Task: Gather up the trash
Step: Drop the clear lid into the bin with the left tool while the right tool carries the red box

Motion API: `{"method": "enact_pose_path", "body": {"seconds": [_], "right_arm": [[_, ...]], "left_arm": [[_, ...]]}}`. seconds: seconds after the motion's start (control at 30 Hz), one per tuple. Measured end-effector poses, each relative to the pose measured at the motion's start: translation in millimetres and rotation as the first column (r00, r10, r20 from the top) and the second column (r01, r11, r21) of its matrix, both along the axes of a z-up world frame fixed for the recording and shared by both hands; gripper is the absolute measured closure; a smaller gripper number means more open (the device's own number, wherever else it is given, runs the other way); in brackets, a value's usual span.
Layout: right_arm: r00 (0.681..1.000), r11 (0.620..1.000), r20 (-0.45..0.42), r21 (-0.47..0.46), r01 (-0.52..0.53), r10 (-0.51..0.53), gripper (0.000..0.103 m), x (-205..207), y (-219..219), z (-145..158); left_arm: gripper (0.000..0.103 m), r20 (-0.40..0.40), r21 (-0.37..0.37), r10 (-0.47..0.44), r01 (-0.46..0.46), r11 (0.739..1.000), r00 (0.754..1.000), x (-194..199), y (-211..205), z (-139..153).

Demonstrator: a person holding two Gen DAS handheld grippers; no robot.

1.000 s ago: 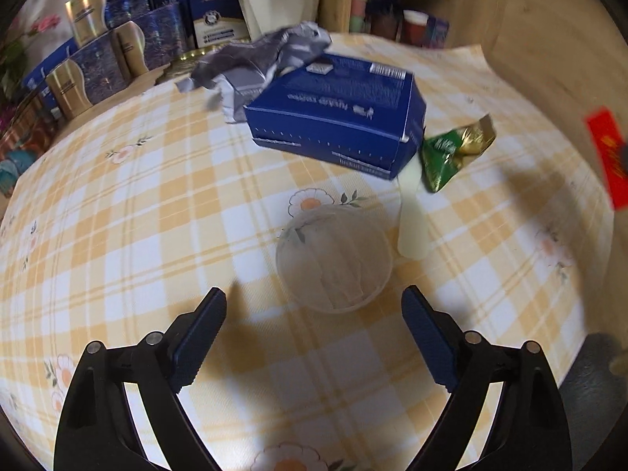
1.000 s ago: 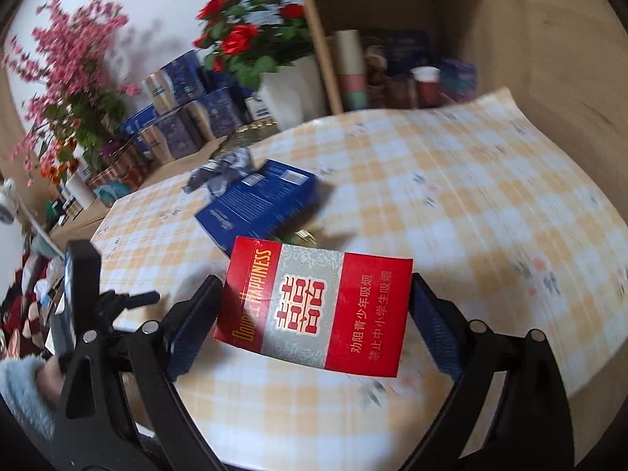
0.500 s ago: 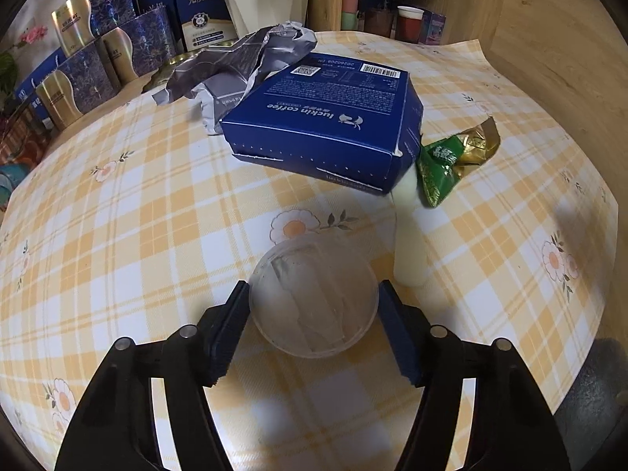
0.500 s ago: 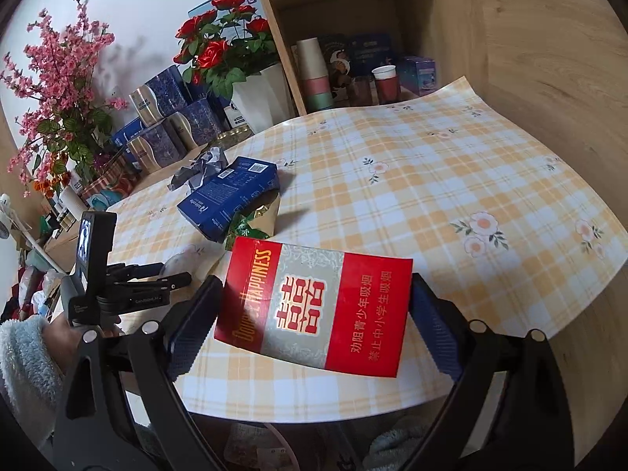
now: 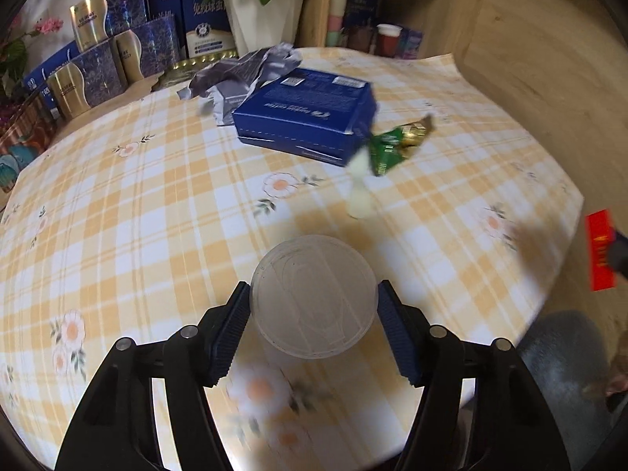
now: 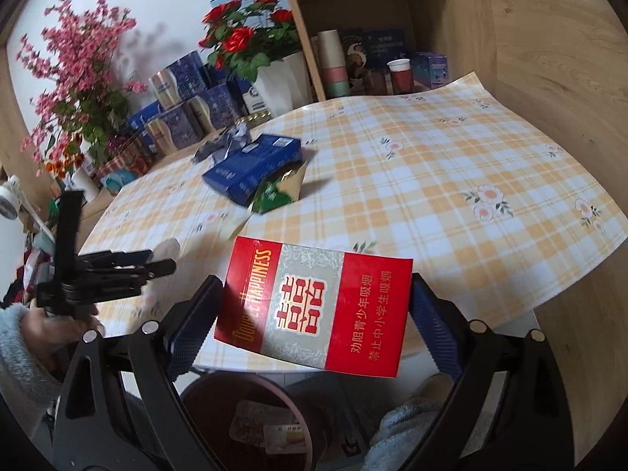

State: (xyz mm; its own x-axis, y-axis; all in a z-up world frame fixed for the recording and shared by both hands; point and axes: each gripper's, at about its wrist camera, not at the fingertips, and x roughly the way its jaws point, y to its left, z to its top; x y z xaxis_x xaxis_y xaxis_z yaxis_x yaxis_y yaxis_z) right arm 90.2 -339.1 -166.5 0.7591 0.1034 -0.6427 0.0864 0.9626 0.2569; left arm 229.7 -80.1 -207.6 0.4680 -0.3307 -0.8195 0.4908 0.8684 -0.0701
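Our left gripper (image 5: 314,325) pinches a clear round lid (image 5: 314,294), flat face toward us, above the table (image 5: 117,216). Our right gripper (image 6: 314,314) clamps a red carton (image 6: 314,302), long axis crosswise, over a bin (image 6: 251,424).

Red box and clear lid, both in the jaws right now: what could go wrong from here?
1. The left gripper pinches the clear lid only by its thin rim; it could pop out or flex.
2. The red box sits tilted in the right gripper, held only at its ends above the bin; released off-centre, it might miss.
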Motion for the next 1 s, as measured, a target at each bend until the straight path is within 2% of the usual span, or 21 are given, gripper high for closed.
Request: {"method": "enact_pose_path", "body": {"seconds": [0.2,0.47,0.63,0.8,1.0], "right_arm": [[0.999,1.0,0.043,-0.013,-0.005,0.005,0.011,-24.6,14.5,-7.9],[0.998,0.999,0.037,-0.006,0.045,-0.045,0.011,-48.3,12.9,-31.3],[0.998,0.998,0.04,-0.027,0.058,-0.056,0.011,-55.3,14.0,-36.9],[0.999,0.994,0.045,-0.1,0.032,-0.028,0.011,-59.4,27.5,-39.0],[0.999,0.992,0.035,-0.13,0.009,-0.005,0.011,-57.1,34.4,-42.3]], "left_arm": [[0.039,0.033,-0.038,-0.067,0.068,0.997,0.997,-69.5,7.3,14.9],[0.039,0.007,-0.086,-0.139,0.139,0.987,0.99,-144.4,13.9,3.2],[0.039,-0.024,-0.114,-0.14,0.136,0.984,0.99,-166.7,14.4,-19.4],[0.039,-0.036,-0.152,-0.112,0.106,0.983,0.993,-174.2,13.9,-38.4],[0.039,-0.035,-0.099,-0.11,0.106,0.989,0.993,-176.2,13.1,-55.6]]}}
